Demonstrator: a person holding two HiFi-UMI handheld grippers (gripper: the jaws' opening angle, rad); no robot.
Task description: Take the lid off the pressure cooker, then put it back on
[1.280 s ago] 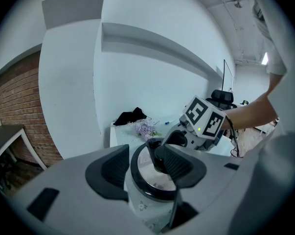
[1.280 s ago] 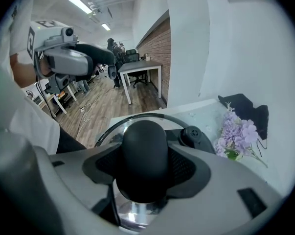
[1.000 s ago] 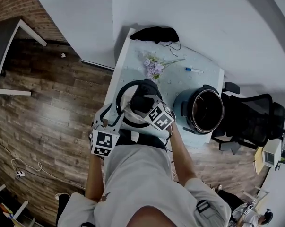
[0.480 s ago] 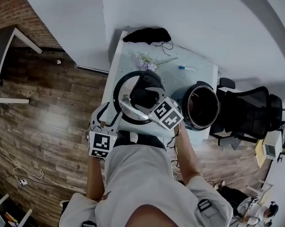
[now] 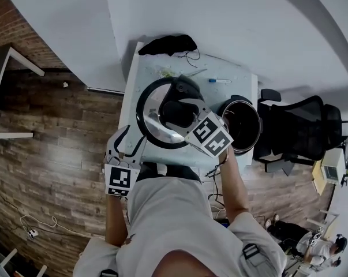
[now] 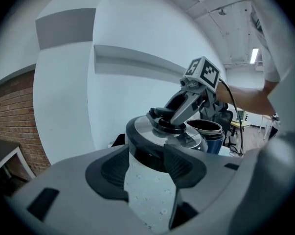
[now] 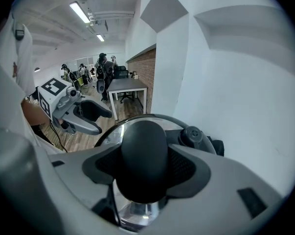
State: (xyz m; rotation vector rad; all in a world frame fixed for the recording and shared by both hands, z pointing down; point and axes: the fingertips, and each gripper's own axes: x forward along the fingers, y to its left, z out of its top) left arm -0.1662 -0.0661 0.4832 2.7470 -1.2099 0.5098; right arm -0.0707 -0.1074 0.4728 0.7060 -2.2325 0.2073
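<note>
We have the lid (image 5: 149, 105) off: our right claw (image 5: 179, 114) is clamped half-closed on its black knob (image 7: 143, 160), holding it aloft. The open cooker (image 5: 243, 124) stands to that claw's right. Our left claw (image 6: 147, 180) gapes empty, just short of the rim. Next, we judge: carry the lid over the cooker and seat it level.

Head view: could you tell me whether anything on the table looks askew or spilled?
Nothing spilled or damaged. Only the round steel lid hangs tilted above the white table, its black knob gripped by the right tongs, beside the open dark pressure cooker.
</note>
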